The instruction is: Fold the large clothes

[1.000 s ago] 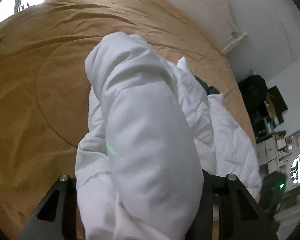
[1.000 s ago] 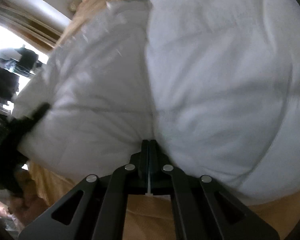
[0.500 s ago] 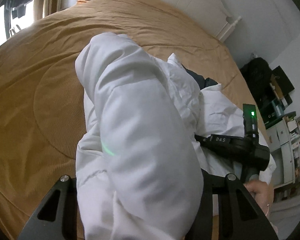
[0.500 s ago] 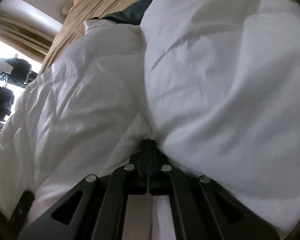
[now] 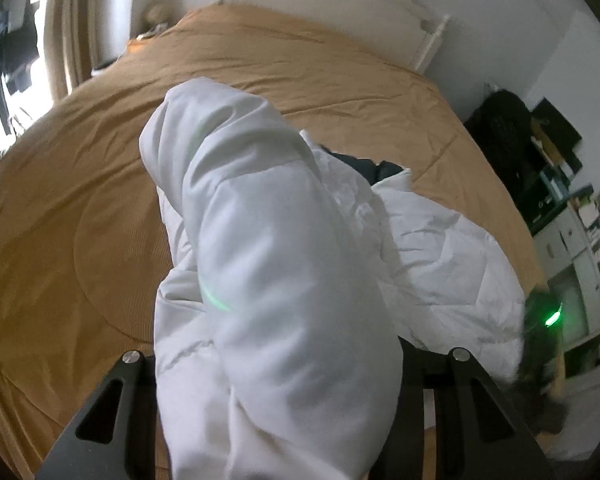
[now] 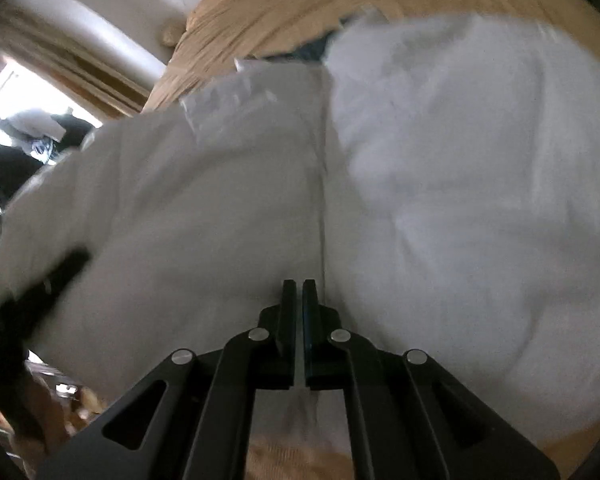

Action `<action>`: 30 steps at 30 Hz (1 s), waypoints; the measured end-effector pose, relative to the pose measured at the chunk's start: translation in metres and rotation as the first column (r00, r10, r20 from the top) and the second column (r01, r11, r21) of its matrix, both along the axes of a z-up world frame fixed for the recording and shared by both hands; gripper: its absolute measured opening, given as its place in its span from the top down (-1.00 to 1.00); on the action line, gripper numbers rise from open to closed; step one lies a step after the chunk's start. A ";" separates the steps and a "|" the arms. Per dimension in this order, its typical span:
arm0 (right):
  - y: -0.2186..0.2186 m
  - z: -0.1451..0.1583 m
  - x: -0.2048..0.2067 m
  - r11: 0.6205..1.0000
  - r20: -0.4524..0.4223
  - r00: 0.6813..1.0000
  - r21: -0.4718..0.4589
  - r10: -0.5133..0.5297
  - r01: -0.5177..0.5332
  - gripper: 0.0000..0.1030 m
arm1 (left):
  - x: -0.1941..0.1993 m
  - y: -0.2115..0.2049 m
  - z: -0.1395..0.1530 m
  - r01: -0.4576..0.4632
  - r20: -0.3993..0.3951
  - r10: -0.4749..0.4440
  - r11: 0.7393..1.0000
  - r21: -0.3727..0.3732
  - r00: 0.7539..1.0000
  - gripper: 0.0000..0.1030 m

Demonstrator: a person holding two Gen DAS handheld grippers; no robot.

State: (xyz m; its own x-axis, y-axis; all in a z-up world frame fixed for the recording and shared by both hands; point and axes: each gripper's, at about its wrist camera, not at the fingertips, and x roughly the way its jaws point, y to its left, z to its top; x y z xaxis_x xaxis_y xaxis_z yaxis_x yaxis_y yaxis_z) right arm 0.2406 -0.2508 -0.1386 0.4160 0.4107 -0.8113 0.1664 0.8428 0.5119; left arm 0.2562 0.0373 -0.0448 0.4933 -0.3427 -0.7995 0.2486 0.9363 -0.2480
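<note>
1. Since the earlier frames the left gripper (image 5: 278, 400) has risen with its bundle: more of the tan bedspread (image 5: 340, 80) and the headboard wall shows beyond it, and the other tool has slipped to the right edge of its view.
2. It is clamped on a thick padded sleeve of the white puffer jacket (image 5: 268, 260), which fills the gap between its fingers.
3. The right gripper (image 6: 299, 292) is pinched nearly closed; a thin white edge of the jacket (image 6: 220, 208) seems caught between its pads, though blur leaves this uncertain.
4. Step in hand, I judge: lifting the sleeve to carry it across the jacket body. Next it must be laid flat on the body and let go.
5. Only the left view shows the jacket lying on the bed near its right side, with dark lining (image 5: 364, 164) at the collar; only the right view shows the centre seam.
</note>
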 end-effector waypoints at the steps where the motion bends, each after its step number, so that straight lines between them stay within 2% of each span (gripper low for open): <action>1: 0.000 -0.014 -0.006 0.999 -0.027 1.000 0.033 -0.014 0.015 0.96 | -0.002 -0.004 0.000 0.016 -0.009 -0.016 1.000 -0.004 1.000 0.18; 3: 0.001 -0.041 -0.013 0.996 -0.006 0.999 0.078 -0.032 0.032 1.00 | -0.003 -0.021 -0.003 0.068 -0.037 -0.067 0.998 0.011 0.997 0.18; 5: 0.002 -0.061 -0.014 0.996 0.013 1.000 0.090 -0.022 0.021 1.00 | -0.012 -0.042 0.003 0.119 0.002 -0.120 0.990 0.070 0.993 0.18; 7: -0.002 -0.063 -0.016 0.991 0.030 0.999 0.132 -0.029 0.025 1.00 | -0.019 -0.066 0.020 0.183 0.051 -0.189 0.977 0.109 0.981 0.18; 11: -0.046 -0.043 -0.039 0.951 0.047 0.996 0.305 -0.076 0.058 0.95 | -0.027 -0.108 0.046 0.250 0.099 -0.267 0.956 0.155 0.959 0.18; 12: -0.055 -0.034 -0.049 0.949 0.070 0.993 0.306 -0.097 0.071 0.95 | -0.032 -0.126 0.050 0.284 0.110 -0.307 0.941 0.184 0.945 0.18; 14: -0.085 -0.004 -0.074 0.961 0.135 0.979 0.250 -0.153 0.116 0.94 | -0.044 -0.153 0.051 0.329 0.128 -0.365 0.914 0.238 0.922 0.18; 18: -0.144 0.035 -0.121 0.961 0.195 0.947 0.152 -0.256 0.229 0.90 | -0.081 -0.218 0.031 0.445 0.128 -0.516 0.819 0.362 0.847 0.18; 19: -0.158 0.044 -0.132 0.957 0.204 0.937 0.125 -0.284 0.262 0.77 | -0.089 -0.229 0.025 0.459 0.128 -0.540 0.799 0.387 0.832 0.18; 20: -0.171 0.051 -0.140 0.951 0.209 0.928 0.095 -0.309 0.295 0.45 | -0.100 -0.243 0.016 0.477 0.131 -0.574 0.769 0.425 0.808 0.18; 21: -0.178 0.056 -0.148 0.944 0.210 0.920 0.071 -0.329 0.322 0.20 | -0.114 -0.263 0.000 0.499 0.130 -0.621 0.723 0.478 0.773 0.18; 22: -0.190 0.063 -0.159 0.936 0.213 0.912 0.039 -0.350 0.350 -0.32 | -0.122 -0.276 -0.014 0.514 0.121 -0.647 0.693 0.506 0.753 0.18; 23: -0.198 0.068 -0.167 0.929 0.220 0.905 0.016 -0.363 0.369 -0.60 | -0.131 -0.288 -0.030 0.527 0.104 -0.673 0.657 0.538 0.733 0.15; 25: -0.209 0.079 -0.182 0.913 0.242 0.889 -0.027 -0.389 0.407 -0.63 | -0.149 -0.306 -0.061 0.532 0.081 -0.717 0.584 0.613 0.693 0.04; 27: -0.218 0.087 -0.187 0.916 0.240 0.893 -0.030 -0.381 0.399 -0.63 | -0.169 -0.312 -0.079 0.508 0.099 -0.758 0.521 0.685 0.644 0.03; 28: -0.222 0.093 -0.187 0.919 0.245 0.894 -0.034 -0.374 0.394 -0.63 | -0.176 -0.313 -0.085 0.504 0.102 -0.771 0.504 0.701 0.628 0.03; 30: -0.228 0.109 -0.186 0.925 0.257 0.902 -0.062 -0.348 0.375 -0.63 | -0.180 -0.307 -0.088 0.508 0.101 -0.776 0.499 0.702 0.623 0.03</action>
